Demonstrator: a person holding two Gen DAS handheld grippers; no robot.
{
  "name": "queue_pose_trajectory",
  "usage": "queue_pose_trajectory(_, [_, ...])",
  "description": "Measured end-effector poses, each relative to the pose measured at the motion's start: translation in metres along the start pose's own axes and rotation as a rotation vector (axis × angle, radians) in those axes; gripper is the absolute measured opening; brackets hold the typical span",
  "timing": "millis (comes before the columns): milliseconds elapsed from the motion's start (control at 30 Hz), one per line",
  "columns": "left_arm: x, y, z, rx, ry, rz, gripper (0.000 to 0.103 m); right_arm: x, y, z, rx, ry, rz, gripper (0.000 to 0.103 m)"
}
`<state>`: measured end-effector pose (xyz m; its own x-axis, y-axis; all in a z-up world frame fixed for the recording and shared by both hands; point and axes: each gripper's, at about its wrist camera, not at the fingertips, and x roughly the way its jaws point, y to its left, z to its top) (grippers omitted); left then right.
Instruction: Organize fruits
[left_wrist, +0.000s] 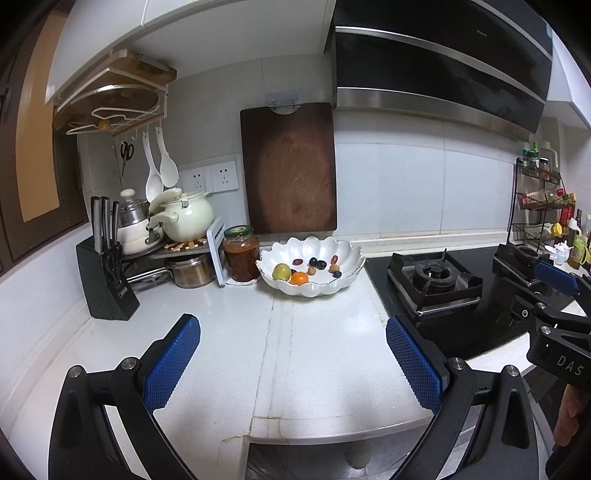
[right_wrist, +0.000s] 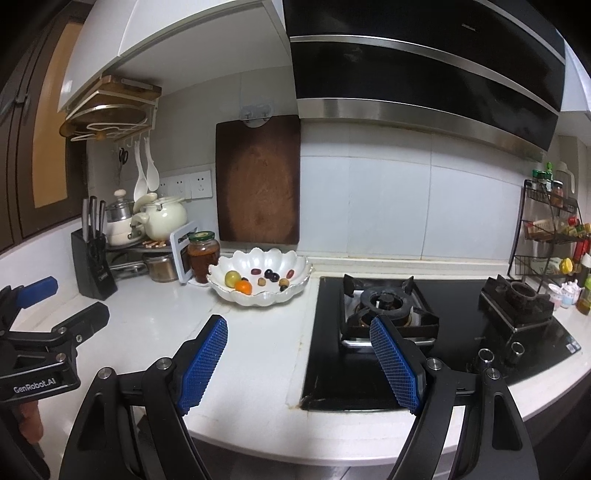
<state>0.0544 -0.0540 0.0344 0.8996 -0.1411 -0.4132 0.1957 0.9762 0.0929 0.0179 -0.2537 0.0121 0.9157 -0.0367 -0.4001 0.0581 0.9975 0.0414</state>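
A white scalloped bowl (left_wrist: 351, 254) stands on the white counter by the back wall; it also shows in the right wrist view (right_wrist: 295, 264). In it lie a yellow-green fruit (left_wrist: 282, 271), a small orange (left_wrist: 299, 277) and several dark grapes (left_wrist: 317, 263). My left gripper (left_wrist: 293, 363) is open and empty, low over the counter's front, well short of the bowl. My right gripper (right_wrist: 299, 363) is open and empty, over the counter's edge next to the hob. Each gripper shows at the side of the other's view.
A jar of dark preserve (left_wrist: 241, 253) stands just left of the bowl. A knife block (left_wrist: 105, 284) and stacked pots (left_wrist: 184, 218) fill the left corner. A cutting board (left_wrist: 290, 170) hangs on the wall. A black gas hob (right_wrist: 424, 325) lies right, with a spice rack (right_wrist: 554, 229) beyond.
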Motion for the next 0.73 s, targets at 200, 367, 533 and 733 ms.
queue_pose_trajectory(200, [-0.010,-0.002,0.000,0.001,-0.012,-0.003,0.103,-0.008,-0.002,-0.002,0.004,-0.010,-0.003,0.081])
queue_pose_trajectory(367, [-0.017,-0.004,0.002,0.001,-0.023,-0.010,0.103,-0.014,-0.003,-0.002,0.009,-0.017,0.005,0.081])
queue_pose_trajectory(533, [-0.019,-0.005,0.002,0.001,-0.023,-0.011,0.103,-0.018,-0.005,-0.003,0.013,-0.019,0.005,0.081])
queue_pose_trajectory(733, [-0.023,-0.006,0.001,0.002,-0.024,-0.017,0.103,-0.019,-0.006,-0.003,0.013,-0.021,0.001,0.081])
